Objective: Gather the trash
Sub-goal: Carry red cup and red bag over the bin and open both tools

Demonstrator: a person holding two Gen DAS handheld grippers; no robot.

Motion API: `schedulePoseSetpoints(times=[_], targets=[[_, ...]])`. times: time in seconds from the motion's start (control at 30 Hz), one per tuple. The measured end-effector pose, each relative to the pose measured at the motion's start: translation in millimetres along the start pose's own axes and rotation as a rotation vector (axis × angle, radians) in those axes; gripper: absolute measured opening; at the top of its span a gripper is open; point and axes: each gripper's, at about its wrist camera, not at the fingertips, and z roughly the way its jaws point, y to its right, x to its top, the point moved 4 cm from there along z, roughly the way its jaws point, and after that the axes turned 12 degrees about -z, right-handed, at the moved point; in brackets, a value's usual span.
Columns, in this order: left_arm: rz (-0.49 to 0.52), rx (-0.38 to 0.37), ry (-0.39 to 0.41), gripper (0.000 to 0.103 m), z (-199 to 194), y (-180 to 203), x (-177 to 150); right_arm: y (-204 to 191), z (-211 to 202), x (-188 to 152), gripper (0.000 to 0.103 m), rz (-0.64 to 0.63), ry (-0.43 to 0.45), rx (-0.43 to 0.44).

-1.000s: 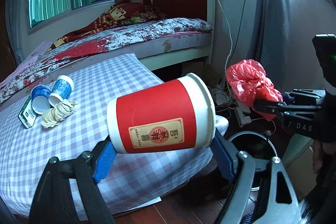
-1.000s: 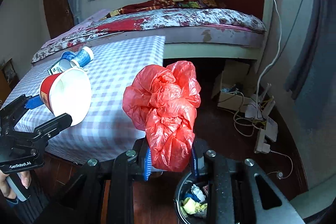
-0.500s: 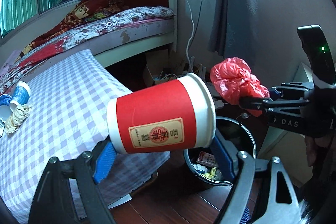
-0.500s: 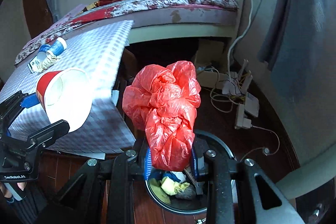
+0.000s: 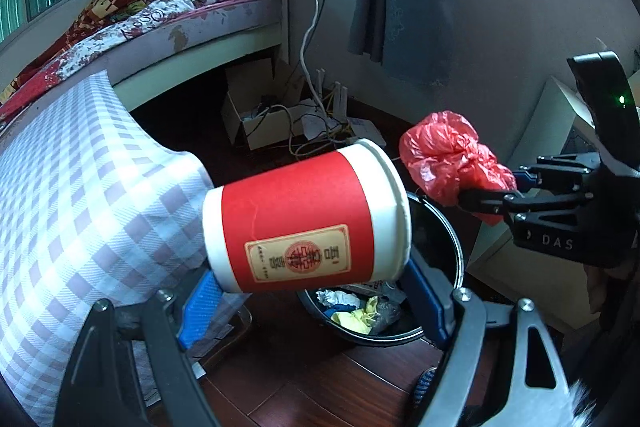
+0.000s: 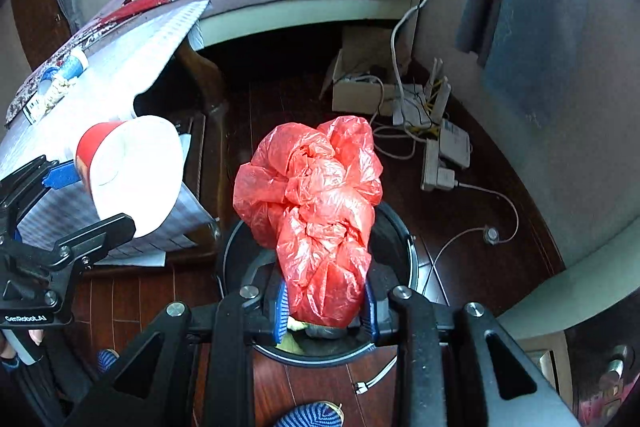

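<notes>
Two grippers hang side by side over a round black trash bin [image 6: 404,239] on the dark wood floor. The left gripper [image 5: 312,291] clamps a red paper cup [image 5: 304,223] lying sideways between its blue pads, base against one pad and white rim against the other; the rim juts over the bin's near edge. The right gripper [image 6: 324,311] is pinched tight on a crumpled red plastic bag [image 6: 316,207], which bulges forward above the bin's opening. Crumpled scraps already lie inside the bin. Left of the left gripper, the corner of a checked tablecloth [image 5: 80,187] droops close to the cup. Ahead of both tools, cables and a power strip [image 6: 436,167] lie on the floor, apart from the bin. Open floor shows below the right gripper.
</notes>
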Motion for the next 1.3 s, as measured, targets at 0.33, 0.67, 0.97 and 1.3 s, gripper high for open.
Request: schedulePoseSetpoints(times=[0.33, 0.67, 0.97, 1.3], targets=[[0.017, -0.049, -0.105, 0.083, 34.2, 11.4, -12.7, 4.2, 25.9, -19.2, 0.03, -0.039, -0.081, -0.003], [0.015, -0.081, -0.179, 0.086, 64.1, 16.7, -13.4, 5.7, 48.1, -31.4, 0.031, -0.044, -0.131, 0.029], [-0.054, 0.065, -0.177, 0.102, 78.4, -10.1, -21.8, 18.4, 78.2, -50.2, 0.097, -0.043, -0.248, -0.063], [-0.058, 0.123, -0.133, 0.102, 73.0, -20.5, -24.0, 16.6, 78.1, -49.7, 0.102, -0.06, -0.239, -0.081]])
